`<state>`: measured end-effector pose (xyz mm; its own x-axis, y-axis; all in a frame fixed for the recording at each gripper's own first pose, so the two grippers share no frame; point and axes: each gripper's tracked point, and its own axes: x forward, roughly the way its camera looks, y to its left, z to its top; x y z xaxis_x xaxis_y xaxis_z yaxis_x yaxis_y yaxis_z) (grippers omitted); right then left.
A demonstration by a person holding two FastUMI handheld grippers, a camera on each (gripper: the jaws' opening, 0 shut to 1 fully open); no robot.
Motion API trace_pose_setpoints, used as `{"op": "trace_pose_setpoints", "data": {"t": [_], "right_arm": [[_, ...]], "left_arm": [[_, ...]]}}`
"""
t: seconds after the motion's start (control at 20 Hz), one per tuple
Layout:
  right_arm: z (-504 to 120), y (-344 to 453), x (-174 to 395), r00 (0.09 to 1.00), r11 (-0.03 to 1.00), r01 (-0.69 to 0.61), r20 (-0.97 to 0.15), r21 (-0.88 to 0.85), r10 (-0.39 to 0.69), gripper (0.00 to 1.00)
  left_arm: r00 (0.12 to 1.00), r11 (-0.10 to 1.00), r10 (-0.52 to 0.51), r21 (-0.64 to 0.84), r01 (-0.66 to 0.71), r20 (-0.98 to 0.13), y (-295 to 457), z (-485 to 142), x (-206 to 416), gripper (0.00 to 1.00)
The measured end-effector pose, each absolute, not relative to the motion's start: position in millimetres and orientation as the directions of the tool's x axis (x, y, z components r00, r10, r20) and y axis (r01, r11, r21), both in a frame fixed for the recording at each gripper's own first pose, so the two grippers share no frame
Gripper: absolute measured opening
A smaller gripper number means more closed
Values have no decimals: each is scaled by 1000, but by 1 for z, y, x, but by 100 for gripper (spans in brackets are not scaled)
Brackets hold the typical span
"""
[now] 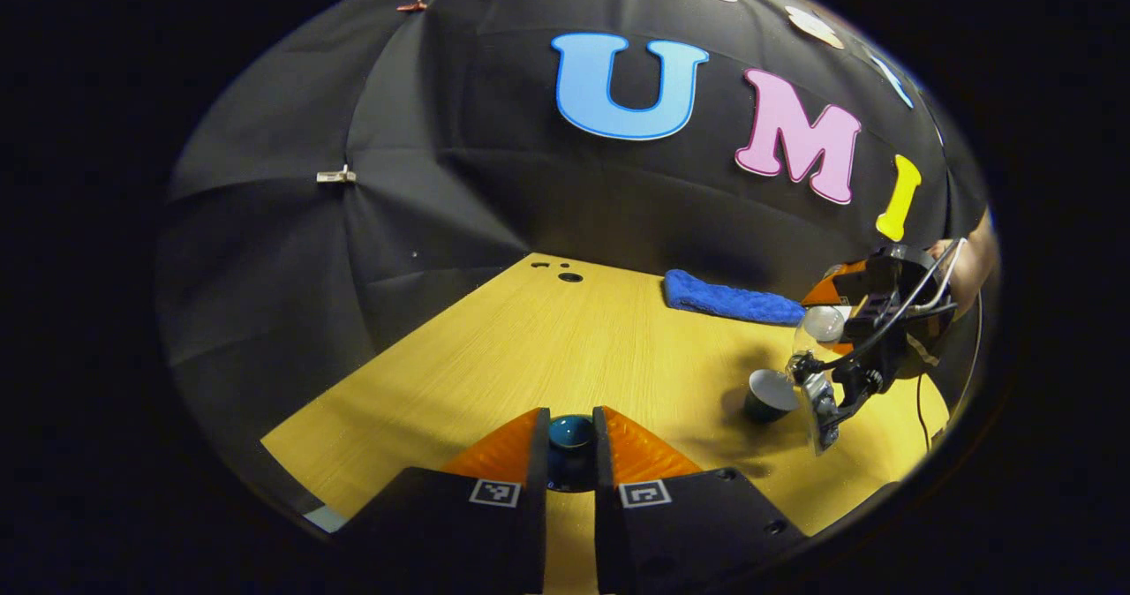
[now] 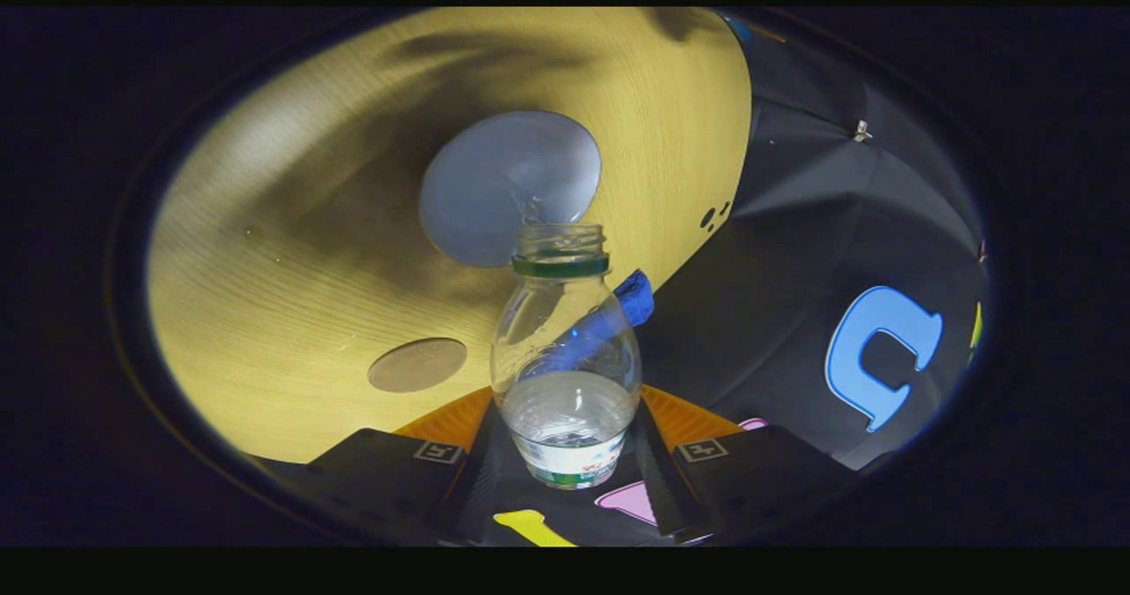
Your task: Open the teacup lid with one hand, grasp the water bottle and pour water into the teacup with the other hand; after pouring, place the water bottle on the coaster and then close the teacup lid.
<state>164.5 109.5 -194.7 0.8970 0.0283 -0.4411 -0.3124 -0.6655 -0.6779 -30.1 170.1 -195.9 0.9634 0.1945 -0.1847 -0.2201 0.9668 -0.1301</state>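
Near the counter's (image 1: 494, 348) right edge the pour is under way: the right tool (image 2: 569, 454), clamped on the bottle (image 2: 565, 365), tips its uncapped mouth over the open cup (image 2: 508, 184), while the left tool (image 1: 570, 454), clamped on the lid (image 1: 570, 433), holds it clear toward the near edge. Next, I judge, the bottle must be righted and set on the coaster (image 2: 417, 365) beside the cup, then the lid replaced. The blue cloth (image 1: 728, 299) at the far edge is out of the way.
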Motion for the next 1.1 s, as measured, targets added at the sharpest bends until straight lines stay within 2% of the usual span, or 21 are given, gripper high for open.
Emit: {"op": "trace_pose_setpoints", "data": {"t": [0.1, 0.25, 0.4, 0.45, 0.6, 0.7, 0.95, 1.0, 1.05, 1.1], "right_arm": [[-193, 111, 164, 901, -678, -297, -432, -673, 35, 72], [-191, 113, 165, 905, -702, -276, -424, -657, 41, 72], [-190, 115, 166, 906, -715, -260, -420, -649, 52, 72], [-190, 116, 166, 905, -720, -257, -421, -645, 54, 72], [-188, 115, 166, 905, -723, -258, -422, -641, 52, 72], [-187, 112, 168, 906, -708, -271, -422, -652, 42, 72], [-197, 100, 161, 886, -570, -383, -463, -727, -6, 72], [-196, 99, 158, 883, -527, -403, -470, -749, -8, 72], [-195, 100, 153, 875, -470, -432, -484, -769, -13, 72], [-195, 99, 150, 866, -413, -463, -500, -784, -21, 72]], "left_arm": [[968, 974, 176, -109, -197, -176, 162, -193, -31, 23], [974, 980, 157, -96, -174, -166, 153, -189, -29, 27], [978, 982, 143, -97, -159, -154, 145, -182, -28, 27], [978, 983, 140, -93, -155, -153, 142, -181, -28, 23], [979, 985, 140, -75, -152, -149, 139, -180, -27, 29], [979, 985, 141, -79, -154, -149, 136, -178, -28, 26], [979, 987, 137, -64, -148, -153, 122, -163, -26, 26], [980, 987, 132, -73, -144, -148, 117, -155, -26, 27], [982, 987, 125, -87, -138, -144, 112, -147, -26, 22], [983, 986, 119, -100, -134, -141, 108, -138, -27, 26]]}}
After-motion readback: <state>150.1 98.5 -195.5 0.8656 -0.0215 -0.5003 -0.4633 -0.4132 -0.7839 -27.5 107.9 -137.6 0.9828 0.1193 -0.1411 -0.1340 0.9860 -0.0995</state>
